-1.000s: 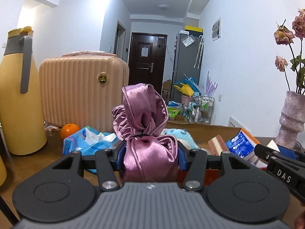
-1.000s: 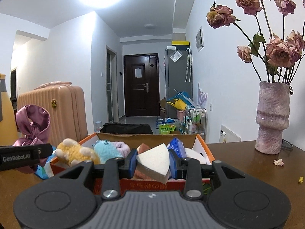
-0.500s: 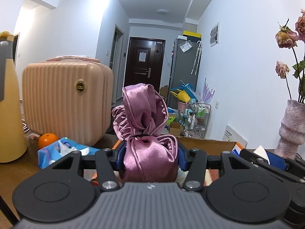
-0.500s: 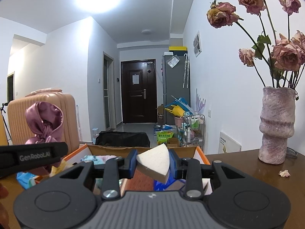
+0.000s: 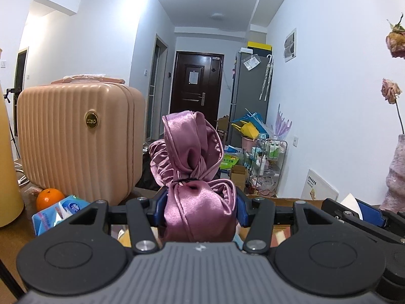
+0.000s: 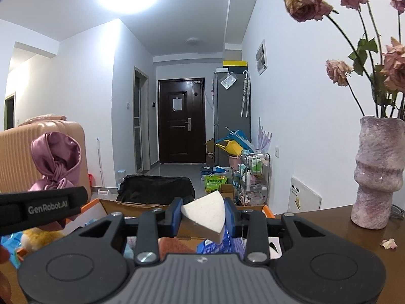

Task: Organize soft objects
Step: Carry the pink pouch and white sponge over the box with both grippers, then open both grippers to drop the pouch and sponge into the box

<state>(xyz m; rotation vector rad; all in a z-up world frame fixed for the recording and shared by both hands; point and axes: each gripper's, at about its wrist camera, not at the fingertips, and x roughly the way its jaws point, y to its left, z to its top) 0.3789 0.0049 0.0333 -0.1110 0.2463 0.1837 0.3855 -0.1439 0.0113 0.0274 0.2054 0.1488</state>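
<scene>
Left wrist view: left gripper (image 5: 200, 206) fingers clenched on a mauve satin drawstring pouch (image 5: 192, 177), knotted top standing above the blue pads. Just below and ahead, open cardboard box with orange flaps (image 5: 286, 200), mostly hidden by the gripper body. Left of it on the brown wooden surface (image 5: 15, 238): blue tissue pack (image 5: 57, 212), orange fruit (image 5: 48, 197), then a ribbed peach hard-shell case (image 5: 78, 141).

Right wrist view: right gripper (image 6: 203, 217) fingers grasping a white wedge-shaped sponge (image 6: 205, 217), held above the same box (image 6: 126, 205). Box contents under it: blue packet (image 6: 220, 244), reddish-brown piece (image 6: 173, 247), yellow plush toy (image 6: 38, 236) at left. Left gripper's black arm and the pouch visible at left edge. Right side on the surface: mottled pink ceramic vase (image 6: 377, 172) with dried roses (image 6: 308, 2), fallen petal (image 6: 388, 243) near its base. Far back: dark door (image 6: 181, 121).
</scene>
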